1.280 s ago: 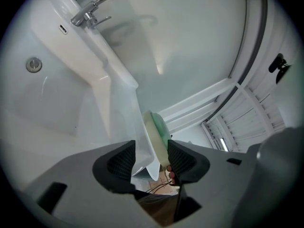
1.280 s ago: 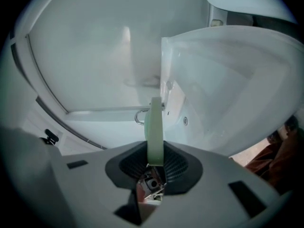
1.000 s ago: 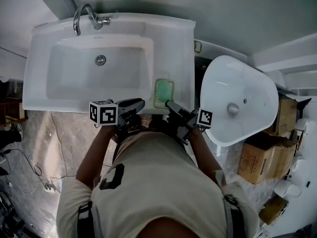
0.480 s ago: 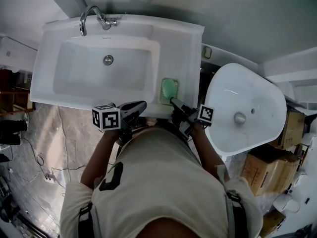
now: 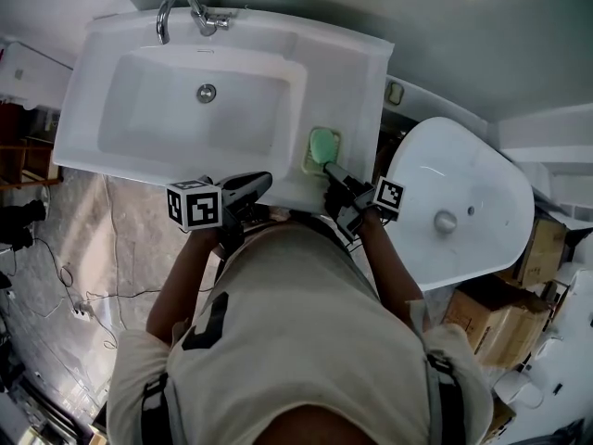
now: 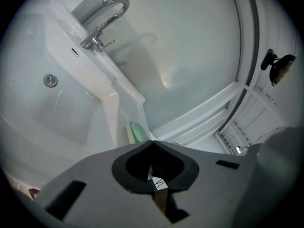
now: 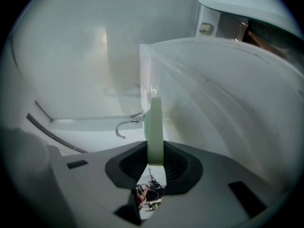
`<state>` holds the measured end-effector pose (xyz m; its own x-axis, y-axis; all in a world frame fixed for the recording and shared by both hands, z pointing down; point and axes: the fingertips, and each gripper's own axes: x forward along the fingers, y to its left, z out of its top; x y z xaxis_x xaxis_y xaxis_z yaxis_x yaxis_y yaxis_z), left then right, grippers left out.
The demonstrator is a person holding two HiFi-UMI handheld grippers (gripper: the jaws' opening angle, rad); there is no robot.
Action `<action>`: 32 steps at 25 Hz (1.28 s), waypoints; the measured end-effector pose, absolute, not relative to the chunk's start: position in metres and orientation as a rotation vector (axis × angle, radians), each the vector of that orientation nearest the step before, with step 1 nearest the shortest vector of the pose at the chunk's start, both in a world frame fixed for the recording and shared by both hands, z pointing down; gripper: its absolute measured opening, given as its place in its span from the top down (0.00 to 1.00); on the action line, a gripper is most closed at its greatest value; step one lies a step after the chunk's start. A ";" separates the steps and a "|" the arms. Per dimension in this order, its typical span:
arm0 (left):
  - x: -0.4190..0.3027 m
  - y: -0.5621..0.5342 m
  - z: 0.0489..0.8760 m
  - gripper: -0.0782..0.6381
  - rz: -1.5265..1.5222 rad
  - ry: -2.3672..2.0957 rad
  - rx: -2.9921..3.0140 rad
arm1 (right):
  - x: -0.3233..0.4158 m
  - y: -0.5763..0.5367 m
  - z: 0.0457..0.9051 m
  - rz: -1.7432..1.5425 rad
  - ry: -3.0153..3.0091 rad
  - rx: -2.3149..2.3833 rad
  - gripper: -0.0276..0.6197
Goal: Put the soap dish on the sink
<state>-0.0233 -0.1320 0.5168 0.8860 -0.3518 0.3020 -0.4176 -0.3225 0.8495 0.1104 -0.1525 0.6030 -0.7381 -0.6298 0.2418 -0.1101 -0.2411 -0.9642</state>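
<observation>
The pale green soap dish point(image 5: 321, 146) lies on the right ledge of the white sink point(image 5: 357, 82), near its front edge. My right gripper point(image 5: 330, 169) is shut on the dish's near edge. In the right gripper view the dish point(image 7: 155, 127) shows edge-on between the pads of the right gripper point(image 7: 155, 152). My left gripper point(image 5: 258, 184) hovers at the sink's front rim, left of the dish, shut with nothing in it. From the left gripper view, the dish point(image 6: 137, 132) sits just beyond the closed tips of the left gripper point(image 6: 152, 144).
A chrome tap point(image 5: 181, 12) stands at the back of the sink and a drain point(image 5: 206, 92) sits in the bowl. A second white basin point(image 5: 454, 202) lies to the right, with cardboard boxes point(image 5: 482, 318) beside it. Cables point(image 5: 83, 304) trail on the floor at left.
The left gripper's jaws have closed. My right gripper has pushed forward and down with the soap dish, over the sink's right ledge.
</observation>
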 end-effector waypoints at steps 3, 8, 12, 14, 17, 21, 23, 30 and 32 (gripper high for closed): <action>-0.023 -0.131 0.518 0.86 0.071 -0.568 1.934 | 0.112 -0.157 0.606 -2.052 1.641 -0.897 0.83; -0.024 -0.133 0.520 0.86 0.075 -0.572 1.933 | 0.116 -0.167 0.612 -2.059 1.642 -0.942 0.83; -0.022 -0.132 0.522 0.86 0.074 -0.568 1.928 | 0.118 -0.172 0.615 -2.043 1.641 -0.956 0.83; -0.023 -0.133 0.523 0.86 0.076 -0.571 1.926 | 0.119 -0.176 0.616 -2.032 1.629 -0.964 0.83; -0.024 -0.133 0.526 0.86 0.070 -0.577 1.918 | 0.119 -0.177 0.617 -2.024 1.623 -0.978 0.83; -0.026 -0.135 0.526 0.86 0.061 -0.581 1.920 | 0.122 -0.179 0.620 -2.019 1.613 -1.019 0.84; -0.027 -0.136 0.525 0.86 0.061 -0.582 1.922 | 0.123 -0.180 0.621 -2.021 1.600 -1.046 0.84; -0.026 -0.133 0.526 0.86 0.064 -0.571 1.914 | 0.129 -0.183 0.634 -2.057 1.566 -1.121 0.84; -0.026 -0.133 0.527 0.86 0.066 -0.566 1.913 | 0.130 -0.186 0.635 -2.060 1.570 -1.131 0.83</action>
<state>-0.0259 -0.1333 0.5272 0.8850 -0.3536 0.3030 -0.4139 -0.2988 0.8599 0.1298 -0.1863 0.6352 -0.6382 -0.6597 0.3969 -0.2076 -0.3490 -0.9138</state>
